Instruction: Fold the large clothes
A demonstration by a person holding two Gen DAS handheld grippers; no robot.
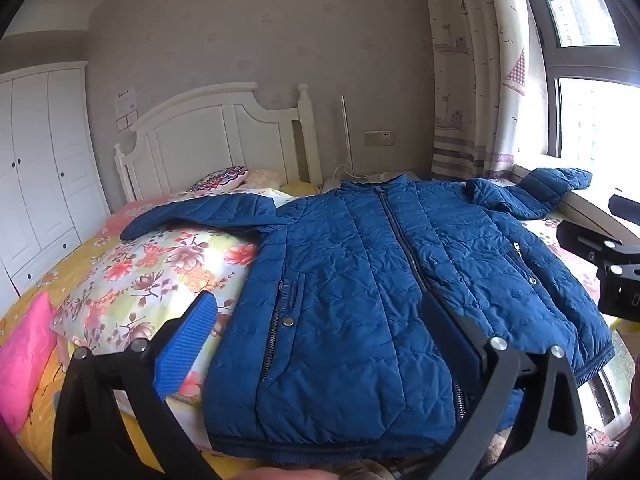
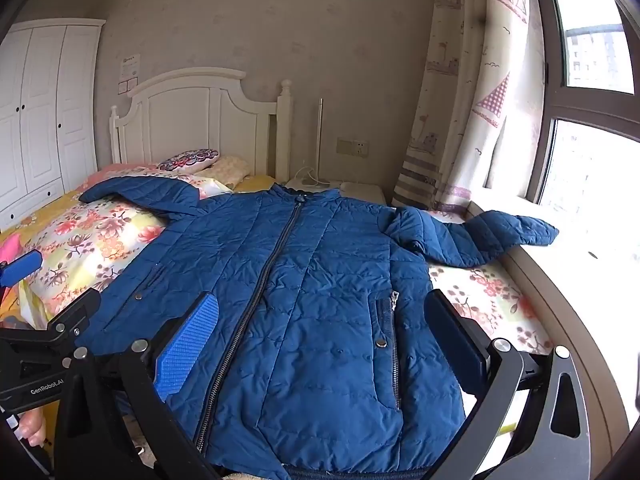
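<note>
Far left: white wardrobe (image 1: 40, 168), shut, against the wall. Then the bed (image 1: 48, 284), yellow sheet, pink pillow (image 1: 24, 360) at its edge, floral pillow (image 1: 160, 276) beside it.

Left gripper (image 1: 316, 324) hovered over the near hem, fingers spread wide, gripping nothing. One blue ribbed pad (image 1: 186, 344) showed on the left finger; the other finger dark, edge-on.

Centre: blue quilted jacket (image 1: 360, 280) laid flat on the bed, front up, zipper (image 2: 260, 292) closed all the way to the collar. Left sleeve (image 1: 200, 212) stretched out across the floral pillow. No fold anywhere in the body.

Right gripper (image 2: 320, 332) likewise poised above the hem, fingers wide apart, empty.

Further right: right sleeve (image 2: 480, 236) bent at the elbow, cuff resting up on the window sill (image 2: 580, 272). Curtain (image 2: 460, 120) and window (image 2: 592, 160) beyond.

Progress, by the look of it: spread and zipped, so preparation done. Folding proper not yet begun. Left to do, most likely: both sleeves brought in over the chest, then the body doubled up from hem to collar. Early days.
</note>
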